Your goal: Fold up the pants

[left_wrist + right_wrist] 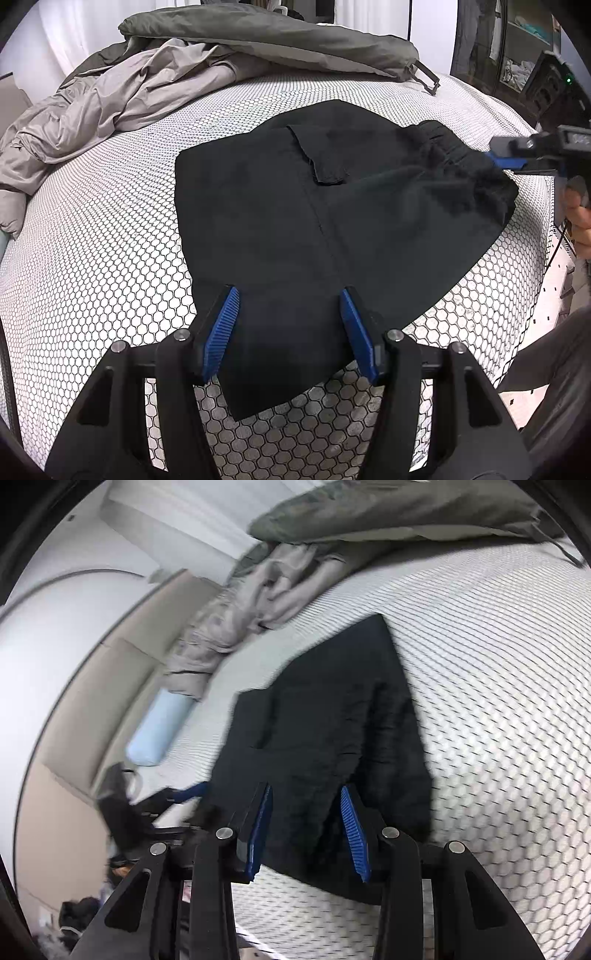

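Black pants (295, 206) lie folded on the honeycomb-patterned bed sheet (92, 258), waistband at the right. My left gripper (290, 295) hovers over their near edge; its blue pads stand wide apart and the cloth lies flat under them, unpinched. The right gripper (506, 160) reaches in from the right at the gathered waistband, held by a hand (580, 218). In the blurred right wrist view, the right gripper (306, 788) stands open over the pants (332, 709), with dark cloth between its pads but no pinch. The left gripper (184, 794) shows dimly at the left.
A crumpled grey duvet (129, 92) and a darker olive cover (277, 37) are heaped along the far side of the bed. A light blue pillow (159, 731) lies by the beige headboard (122, 664). Shelves (517, 55) stand past the bed's right corner.
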